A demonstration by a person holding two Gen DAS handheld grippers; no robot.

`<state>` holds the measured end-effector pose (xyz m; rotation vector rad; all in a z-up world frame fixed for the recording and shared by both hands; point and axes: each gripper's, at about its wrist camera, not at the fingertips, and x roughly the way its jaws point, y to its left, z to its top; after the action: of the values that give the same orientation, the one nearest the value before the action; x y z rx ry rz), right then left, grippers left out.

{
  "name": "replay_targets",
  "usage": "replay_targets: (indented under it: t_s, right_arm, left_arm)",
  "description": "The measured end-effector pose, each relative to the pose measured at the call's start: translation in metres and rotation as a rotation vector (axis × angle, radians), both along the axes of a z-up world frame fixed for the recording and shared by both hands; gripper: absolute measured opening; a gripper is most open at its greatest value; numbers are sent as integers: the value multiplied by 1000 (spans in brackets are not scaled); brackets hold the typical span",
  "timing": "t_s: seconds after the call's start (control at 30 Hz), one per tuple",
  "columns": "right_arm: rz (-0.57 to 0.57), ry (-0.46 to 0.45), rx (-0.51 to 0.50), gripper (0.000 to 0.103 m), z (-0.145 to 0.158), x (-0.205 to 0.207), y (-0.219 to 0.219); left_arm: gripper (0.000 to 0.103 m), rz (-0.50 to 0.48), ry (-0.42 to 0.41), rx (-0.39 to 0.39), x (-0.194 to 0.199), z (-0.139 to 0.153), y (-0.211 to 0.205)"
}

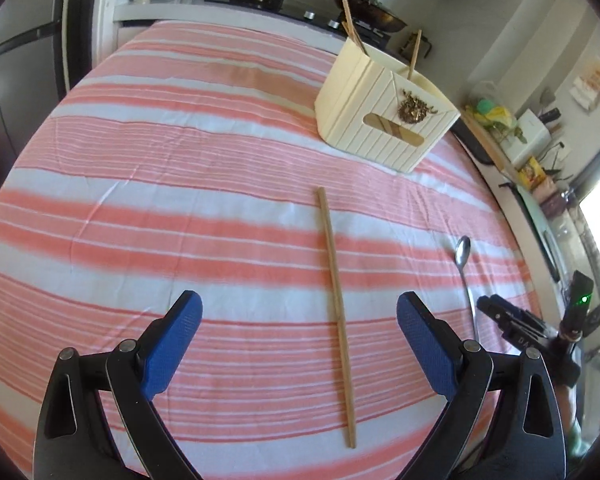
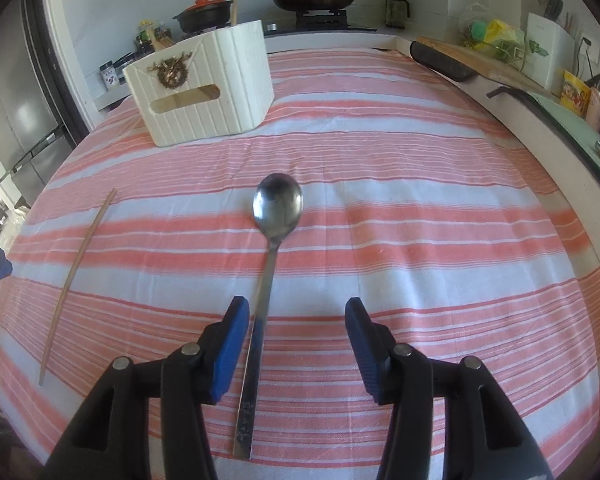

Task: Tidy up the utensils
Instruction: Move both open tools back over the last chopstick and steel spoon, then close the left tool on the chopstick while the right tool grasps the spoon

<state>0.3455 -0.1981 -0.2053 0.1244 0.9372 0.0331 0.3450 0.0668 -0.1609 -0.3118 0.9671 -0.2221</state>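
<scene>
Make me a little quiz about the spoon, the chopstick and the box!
1. True or false: the spoon is already in the box.
2. Which gripper has the chopstick lying between its fingers: left or right?
3. What sticks up out of the box?

Key:
1. False; it lies on the cloth.
2. Left.
3. Chopsticks.

Glossy metal spoon (image 2: 278,206), matt wooden chopstick (image 1: 336,312), striped woven cloth (image 2: 420,240), ribbed cream box (image 2: 204,92).
</scene>
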Motion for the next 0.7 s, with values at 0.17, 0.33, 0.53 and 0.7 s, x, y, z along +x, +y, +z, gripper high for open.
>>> replay_targets:
  t_s: [0.17,0.33,0.53,0.7]
  right_arm:
    - [4,-27,14,51,8,13,0]
    - [21,-45,40,51,0,33,5]
    - [8,-15,-7,51,-10,62,21]
    - [-38,-12,-120,49,-12,80,35]
  left_arm:
    - [98,-46,15,117,38,-13,-37]
    - [94,-73,4,320,72,-31,-71]
    - [81,-61,27,369,85,-47,-75]
    - [39,-86,-26,366,79,-43,-84]
